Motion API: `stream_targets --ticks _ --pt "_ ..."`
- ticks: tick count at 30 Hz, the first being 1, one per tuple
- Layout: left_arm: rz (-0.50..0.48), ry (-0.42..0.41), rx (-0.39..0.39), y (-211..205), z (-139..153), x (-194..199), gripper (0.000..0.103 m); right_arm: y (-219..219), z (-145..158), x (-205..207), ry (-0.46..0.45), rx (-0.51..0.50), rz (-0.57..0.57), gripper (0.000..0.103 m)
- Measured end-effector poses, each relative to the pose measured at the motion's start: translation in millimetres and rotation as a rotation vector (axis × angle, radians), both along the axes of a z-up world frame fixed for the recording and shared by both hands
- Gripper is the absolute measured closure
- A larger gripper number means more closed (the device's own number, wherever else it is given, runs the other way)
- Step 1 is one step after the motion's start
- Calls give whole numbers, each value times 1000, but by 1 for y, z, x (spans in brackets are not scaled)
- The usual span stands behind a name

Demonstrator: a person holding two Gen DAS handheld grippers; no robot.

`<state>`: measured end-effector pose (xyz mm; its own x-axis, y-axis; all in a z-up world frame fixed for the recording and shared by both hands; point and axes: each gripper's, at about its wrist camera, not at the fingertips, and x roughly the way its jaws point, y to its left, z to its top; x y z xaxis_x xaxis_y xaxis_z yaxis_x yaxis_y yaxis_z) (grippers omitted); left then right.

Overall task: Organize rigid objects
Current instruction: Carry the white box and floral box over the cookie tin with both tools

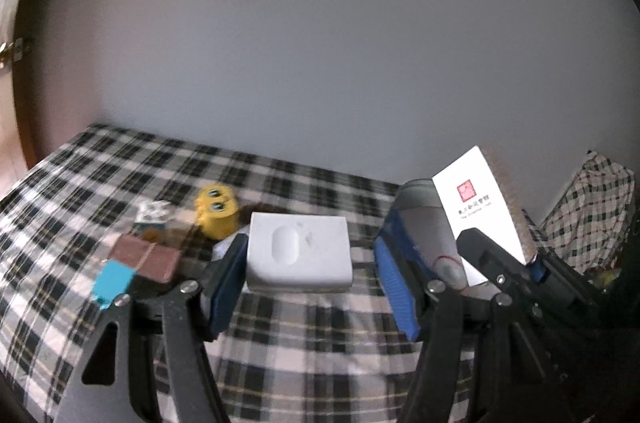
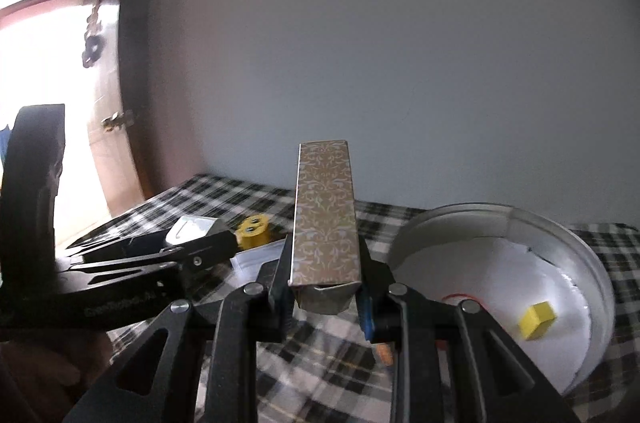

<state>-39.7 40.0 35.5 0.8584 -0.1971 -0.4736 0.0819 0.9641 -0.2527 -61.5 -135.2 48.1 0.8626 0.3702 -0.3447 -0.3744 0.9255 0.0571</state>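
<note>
Across the lower half of both frames we see a plaid-covered bench [image 1: 120, 175] against a pale wall [image 1: 320, 43].

Left tongs [image 1: 316, 275]: we note the jaws standing partly open with nothing between the pads. A white box [image 1: 300, 255] with an oval recess lies flat on the cloth at frame centre, beyond the tips and apart from them. To its left we record a yellow toy [image 1: 216, 213], a brown block [image 1: 146, 257] and a blue block [image 1: 114, 281], all close together in the lower left.

Right tongs [image 2: 325, 279]: we find them clamped on a tall patterned carton [image 2: 325, 223], gripped near its lower end, upright and lifted off the cloth at centre frame. From the left wrist the same carton appears at centre right, showing a white face with a red seal.

Lower right of the right-wrist frame: a round metal tin [image 2: 560, 243] lined with white paper, a small yellow cube [image 2: 537, 320] lying inside it.
</note>
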Motion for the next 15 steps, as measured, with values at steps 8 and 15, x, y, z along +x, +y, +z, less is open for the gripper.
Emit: stream_targets --ticks 8,15 --pt "-64 -20 26 -45 8 18 40 -46 2 15 -8 11 -115 76" --pt "-103 -22 60 -83 9 39 40 -88 1 30 -4 25 -230 76"
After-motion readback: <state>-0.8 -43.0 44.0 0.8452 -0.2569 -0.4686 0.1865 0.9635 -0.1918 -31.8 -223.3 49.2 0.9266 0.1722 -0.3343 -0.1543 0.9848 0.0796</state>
